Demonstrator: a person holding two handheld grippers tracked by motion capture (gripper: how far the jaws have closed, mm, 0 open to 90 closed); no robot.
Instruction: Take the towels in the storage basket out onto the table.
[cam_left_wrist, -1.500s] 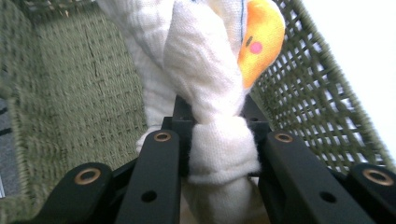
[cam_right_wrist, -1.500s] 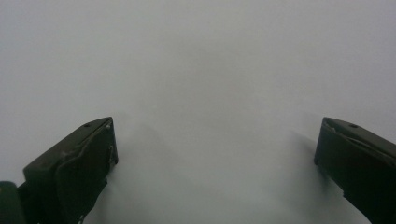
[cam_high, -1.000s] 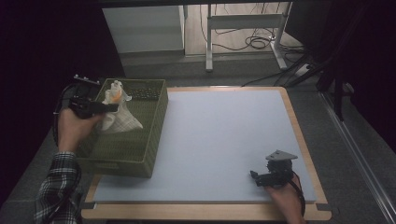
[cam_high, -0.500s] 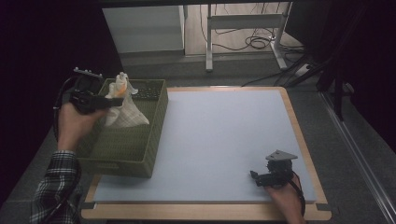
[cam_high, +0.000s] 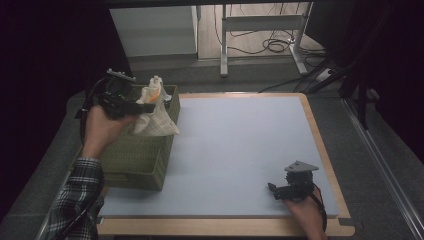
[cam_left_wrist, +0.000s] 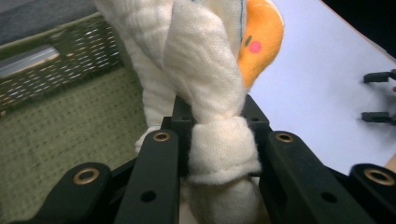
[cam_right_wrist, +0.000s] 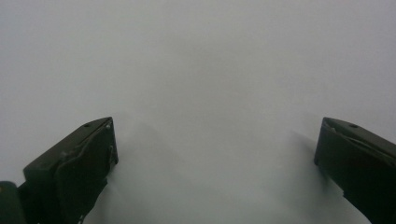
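Nearest the person, at the lower right of the high view: the right gripper, held low by the right hand over the pale blue mat, near its front edge, grey three-cornered plate on top. Jaws spread wide apart in the right gripper view, with bare mat between them and nothing held.

At the lower left, a sleeve in plaid cloth, with the left hand reaching forward from it over the green woven basket. Basket placed on the left side of the table, partly on the mat and partly past its left edge.

Farther on, the left gripper, raised above the basket and pointed toward the right. Closed tightly on a white cloth: in the left gripper view, jaws pressed from both sides on a twisted, knot-like fold of the cloth. Hanging from the jaws, the rest of the cloth, bunched, over the far right corner of the basket. On the cloth, an orange patch with a small dark dot and a pink dot. Green woven bottom and wall of the basket visible behind the cloth in that view, and the mat to the right of it.

Around the mat, the wooden border of the table. Beyond the table, dark floor, white metal legs of a frame and some black cables.
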